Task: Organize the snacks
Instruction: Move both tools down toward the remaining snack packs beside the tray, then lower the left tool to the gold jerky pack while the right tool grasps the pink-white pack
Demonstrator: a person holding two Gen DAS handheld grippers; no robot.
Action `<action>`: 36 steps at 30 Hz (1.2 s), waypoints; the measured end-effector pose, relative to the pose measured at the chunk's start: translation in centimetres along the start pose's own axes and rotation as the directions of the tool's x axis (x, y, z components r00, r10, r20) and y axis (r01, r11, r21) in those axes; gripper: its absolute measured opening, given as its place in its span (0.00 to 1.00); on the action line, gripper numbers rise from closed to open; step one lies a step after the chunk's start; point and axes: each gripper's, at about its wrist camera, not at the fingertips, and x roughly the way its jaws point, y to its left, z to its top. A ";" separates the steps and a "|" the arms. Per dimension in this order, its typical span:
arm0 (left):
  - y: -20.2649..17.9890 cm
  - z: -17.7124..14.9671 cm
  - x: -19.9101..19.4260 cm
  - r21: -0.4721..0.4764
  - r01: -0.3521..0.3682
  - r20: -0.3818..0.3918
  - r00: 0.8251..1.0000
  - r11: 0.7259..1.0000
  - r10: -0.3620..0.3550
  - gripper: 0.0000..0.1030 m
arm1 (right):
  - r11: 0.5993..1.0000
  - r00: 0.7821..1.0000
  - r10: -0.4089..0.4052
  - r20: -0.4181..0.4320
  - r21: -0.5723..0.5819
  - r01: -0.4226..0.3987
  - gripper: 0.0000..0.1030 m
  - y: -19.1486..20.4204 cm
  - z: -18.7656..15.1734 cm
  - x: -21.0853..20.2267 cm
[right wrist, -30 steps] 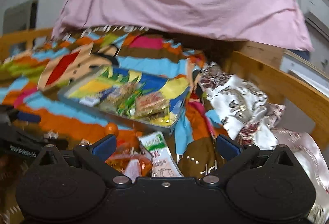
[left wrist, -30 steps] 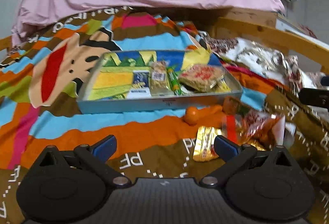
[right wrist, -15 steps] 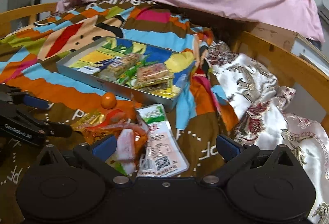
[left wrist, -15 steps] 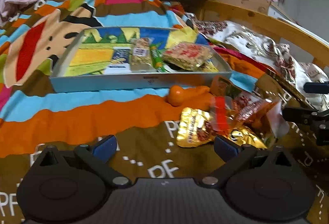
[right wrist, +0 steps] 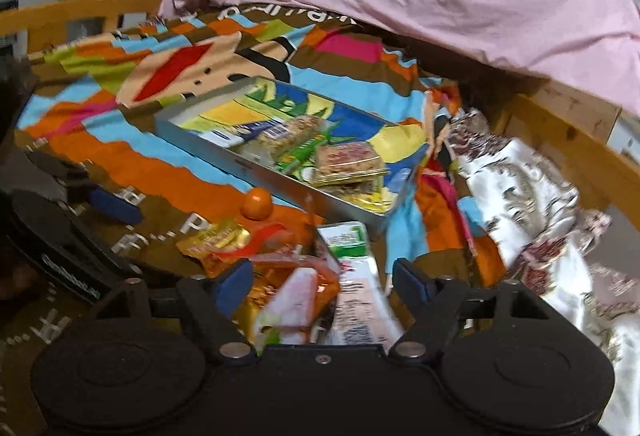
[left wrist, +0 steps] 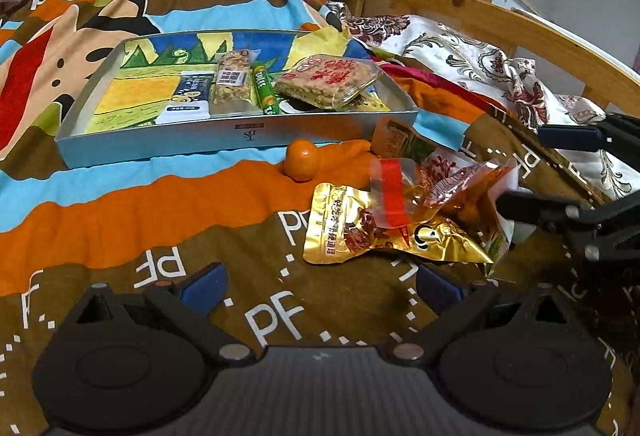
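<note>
1. The right gripper (right wrist: 320, 282) has just been closing its jaws on the loose heap of packets; an orange crinkly packet (right wrist: 288, 292) and a white-and-green packet (right wrist: 356, 292) lie between them, but the pads do not yet press either, so the jaws are still apart.
2. Risk: two packets sit between the jaws at once. They could pinch both, or catch only a slippery foil edge that pulls free on the lift.
3. Risk: the small orange fruit (left wrist: 302, 165), ahead of both grippers and just before the tray (left wrist: 240, 139), may roll on the soft bedspread (left wrist: 120, 211) if the heap is dragged.
4. The left gripper (left wrist: 320, 282) has its jaws wide apart on nothing; the gold packet (left wrist: 360, 232) lies just ahead, toward its right jaw. Both tools work the same heap — they could collide.
5. The left wrist view shows the gold packet whole and the right gripper's fingers (left wrist: 536, 205) reaching in from the side; the right wrist view alone shows what lies between the right jaws.
6. The tray lies well ahead of both, with four snacks laid side by side.
</note>
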 end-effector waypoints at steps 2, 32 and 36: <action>0.0 -0.1 -0.1 0.004 0.015 -0.003 1.000 1.000 -0.015 1.00 | 0.998 0.999 0.043 -0.008 0.042 -0.042 0.69 -0.3 0.1 0.0; -3.3 3.7 3.4 0.491 0.201 -0.067 0.979 0.848 -0.193 1.00 | 0.971 0.983 0.167 -0.075 0.187 -0.150 0.56 -2.1 0.4 1.8; -3.3 4.5 4.4 0.535 0.279 -0.127 0.960 0.797 -0.251 1.00 | 0.943 0.971 0.233 -0.050 0.258 -0.212 0.56 -3.1 0.4 1.0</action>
